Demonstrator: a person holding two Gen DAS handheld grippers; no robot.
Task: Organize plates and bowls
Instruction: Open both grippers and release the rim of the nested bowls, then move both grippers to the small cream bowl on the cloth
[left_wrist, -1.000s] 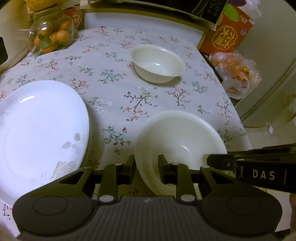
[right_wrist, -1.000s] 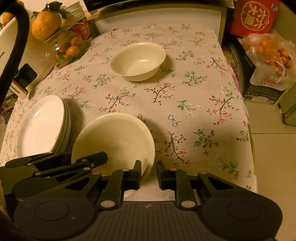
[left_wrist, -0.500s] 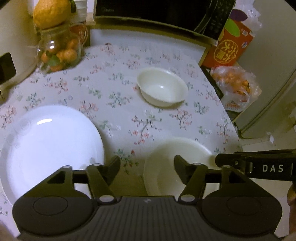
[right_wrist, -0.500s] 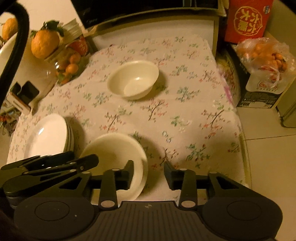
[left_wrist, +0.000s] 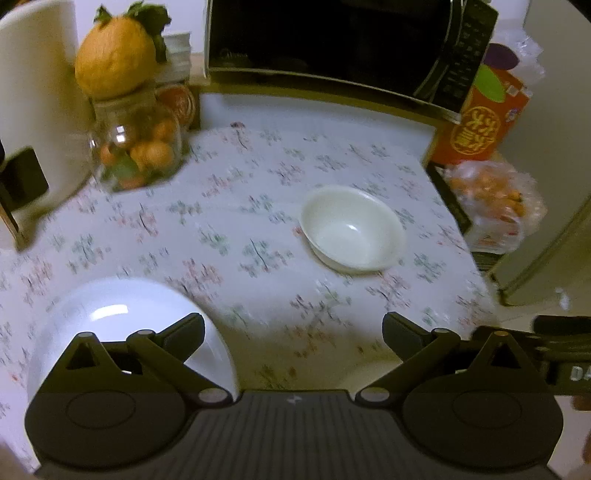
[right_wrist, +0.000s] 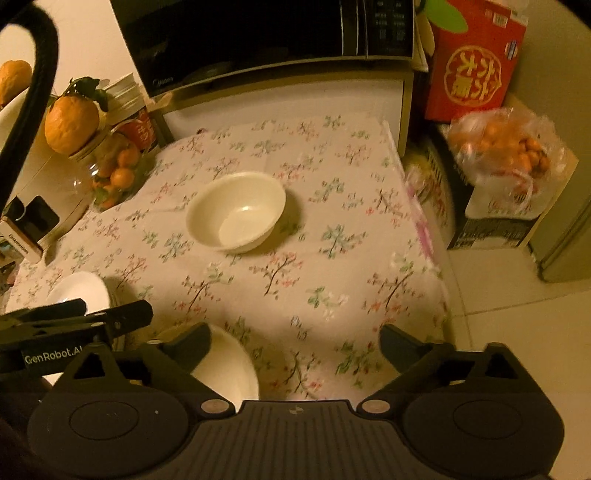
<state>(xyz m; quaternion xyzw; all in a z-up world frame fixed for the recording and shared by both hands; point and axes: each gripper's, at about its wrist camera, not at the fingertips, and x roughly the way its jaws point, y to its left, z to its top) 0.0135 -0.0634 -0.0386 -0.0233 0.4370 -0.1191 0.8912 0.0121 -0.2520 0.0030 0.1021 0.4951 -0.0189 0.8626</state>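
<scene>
A small cream bowl (left_wrist: 352, 229) (right_wrist: 236, 212) stands alone in the middle of the floral tablecloth (left_wrist: 258, 206) (right_wrist: 332, 258). A larger cream bowl (right_wrist: 229, 369) sits at the near edge, mostly hidden under my right gripper's body. White stacked plates (left_wrist: 122, 321) (right_wrist: 79, 291) lie to its left. My left gripper (left_wrist: 293, 332) (right_wrist: 92, 321) hovers above the cloth, its jaws opening wide with nothing between them. The jaws of my right gripper (right_wrist: 295, 341) (left_wrist: 554, 354) are opening too. They are above the large bowl and do not grip it.
A black microwave (left_wrist: 332, 48) stands at the back. A glass jar of oranges (left_wrist: 136, 147) topped by a big citrus fruit is at the back left. A red box (right_wrist: 476, 59) and a bag of oranges (right_wrist: 506, 155) are off the table's right edge, above the tiled floor.
Both grippers let go of the large bowl's rim, spread wide and lifted back from it. The bowl stays on the cloth beside the plates.
</scene>
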